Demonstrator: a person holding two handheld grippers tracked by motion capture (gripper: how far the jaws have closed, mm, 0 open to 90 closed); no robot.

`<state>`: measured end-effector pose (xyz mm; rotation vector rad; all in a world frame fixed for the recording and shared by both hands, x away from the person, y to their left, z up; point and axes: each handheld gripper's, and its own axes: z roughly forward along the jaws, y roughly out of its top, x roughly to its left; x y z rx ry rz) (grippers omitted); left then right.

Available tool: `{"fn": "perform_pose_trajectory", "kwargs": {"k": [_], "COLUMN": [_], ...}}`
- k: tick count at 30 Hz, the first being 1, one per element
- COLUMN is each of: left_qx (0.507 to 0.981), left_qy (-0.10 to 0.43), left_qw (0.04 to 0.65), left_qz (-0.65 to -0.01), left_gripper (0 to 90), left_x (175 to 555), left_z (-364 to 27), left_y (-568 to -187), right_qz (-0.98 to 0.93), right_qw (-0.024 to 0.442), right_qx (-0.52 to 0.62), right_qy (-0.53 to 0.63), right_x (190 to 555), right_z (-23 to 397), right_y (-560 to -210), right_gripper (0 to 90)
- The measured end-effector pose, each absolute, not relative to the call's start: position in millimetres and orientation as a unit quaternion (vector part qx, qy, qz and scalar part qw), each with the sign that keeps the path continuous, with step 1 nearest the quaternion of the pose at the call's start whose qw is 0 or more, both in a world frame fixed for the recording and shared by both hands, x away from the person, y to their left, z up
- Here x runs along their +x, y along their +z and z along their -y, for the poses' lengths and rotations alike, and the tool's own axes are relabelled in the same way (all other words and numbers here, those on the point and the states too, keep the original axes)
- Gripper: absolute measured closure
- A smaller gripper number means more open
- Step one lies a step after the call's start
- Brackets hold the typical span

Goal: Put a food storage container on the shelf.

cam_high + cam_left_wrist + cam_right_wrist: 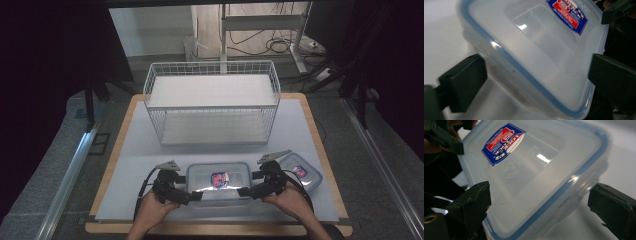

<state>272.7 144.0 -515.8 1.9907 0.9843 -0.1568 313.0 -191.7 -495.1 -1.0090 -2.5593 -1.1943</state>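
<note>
Large clear container (218,182) with blue-sealed lid sits on the counter (135,150), on the person's side of the wire rack (212,102), roughly centred on it. A second, smaller container (300,172) lies just beside the large container's right end.

Left hand-held gripper (192,196) is at the large container's left near corner, right hand-held gripper (246,191) at its right near corner. Both are spread wide with the corner sitting between the jaws. In each gripper view one jaw is over the lid and the other beside the side wall, with gaps showing at the pads, so I read it as straddling, not clamped yet. No earlier frame, so no call on motion.

My read of the step: two-handed pickup of the large container, probably headed for the rack.

How to do it well:
- Push both grippers further onto the container before closing. Corner bites on a rounded, slick plastic edge will slip off.
- Get the lower jaw under the lid rim or latch flap, upper jaw flat on the lid. Pinching lid alone risks popping it.
- Close both sides together, same depth, so the container doesn't yaw.
- Lift level. The container looks light and possibly empty, so squeeze modestly; the walls will flex.
- Mind the smaller container at the right end: the right gripper's body is near it, so lift straight up before moving toward the rack.
</note>
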Motion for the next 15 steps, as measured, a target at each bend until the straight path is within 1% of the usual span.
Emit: {"fn": "perform_pose_trajectory", "kwargs": {"k": [1,3,7,10,15], "left_qx": [0.802,0.802,0.796,0.787,0.78], "left_qy": [-0.063,-0.068,-0.07,-0.076,-0.076], "left_qw": [0.44,0.438,0.444,0.458,0.475], "left_qz": [-0.399,-0.4,-0.405,-0.406,-0.401], "left_gripper": [0.7,2.8,9.0,18.5,29.4], "left_x": [273,272,268,263,250], "left_z": [-144,-146,-150,-158,-167], "left_y": [-515,-514,-513,-513,-513], "right_qz": [0.849,0.845,0.843,0.837,0.834], "right_qw": [0.081,0.093,0.097,0.106,0.108], "right_qx": [-0.337,-0.345,-0.349,-0.353,-0.349], "right_qy": [-0.398,-0.398,-0.398,-0.404,-0.414], "right_x": [314,314,312,309,300], "right_z": [191,191,195,200,207], "right_y": [-497,-499,-497,-495,-494], "right_gripper": [5.1,5.3,11.3,18.3,27.2]}}
